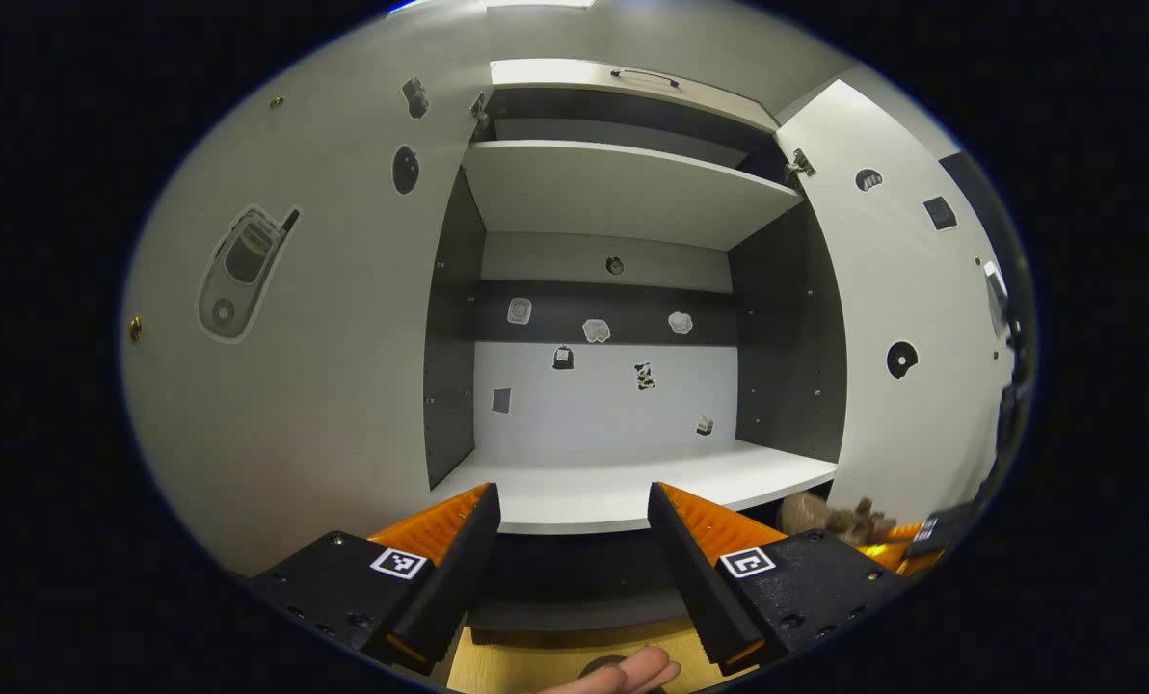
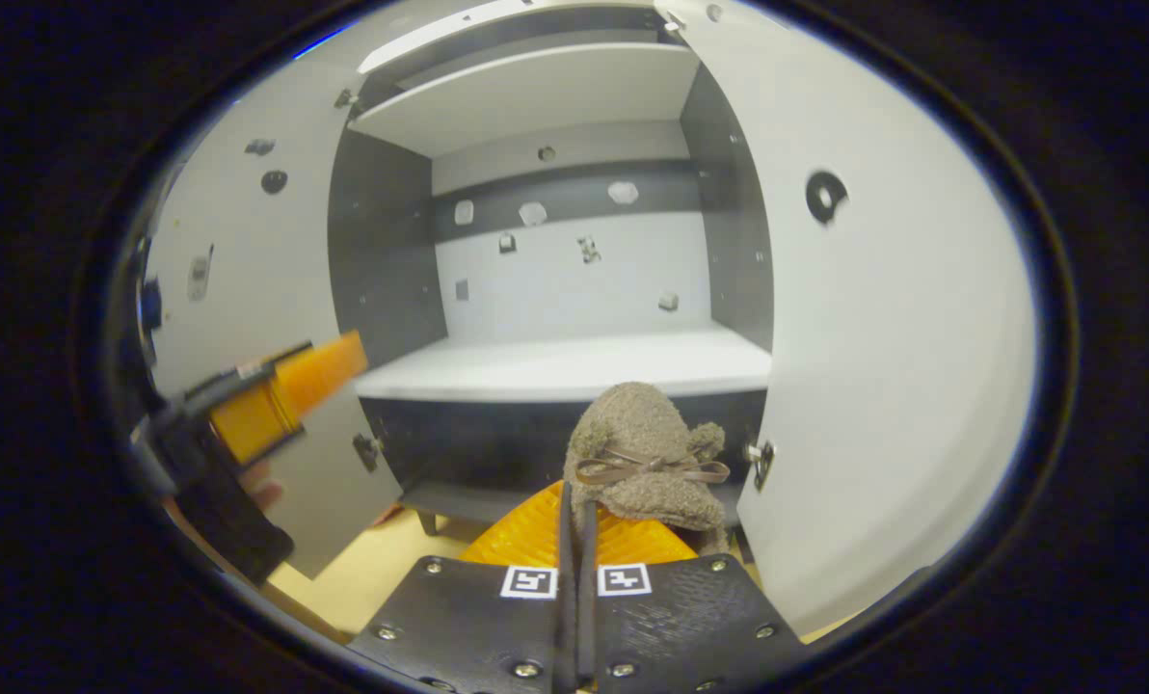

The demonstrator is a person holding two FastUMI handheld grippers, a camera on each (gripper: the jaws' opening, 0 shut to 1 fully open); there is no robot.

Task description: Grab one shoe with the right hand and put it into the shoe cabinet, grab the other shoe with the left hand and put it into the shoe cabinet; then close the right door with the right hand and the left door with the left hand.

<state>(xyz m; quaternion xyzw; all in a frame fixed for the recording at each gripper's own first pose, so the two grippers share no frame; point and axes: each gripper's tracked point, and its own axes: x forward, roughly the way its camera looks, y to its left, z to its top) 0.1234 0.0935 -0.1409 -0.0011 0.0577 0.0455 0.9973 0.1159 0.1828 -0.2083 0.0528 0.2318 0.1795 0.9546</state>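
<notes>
I am carrying the shoe, clamped in the right gripper's closed jaws, toward the shoe cabinet's lower shelf, aiming to clear its front edge, while holding the left gripper wide open and empty.

We see a phone sticker and, above it to the right, two small dark stickers. Right of the phone sticker, well apart, a row of three pale stickers sits on a dark band, with smaller ones just below them. Far right of the phone sticker sits a round dark sticker. Below lies the pale wooden floor.
</notes>
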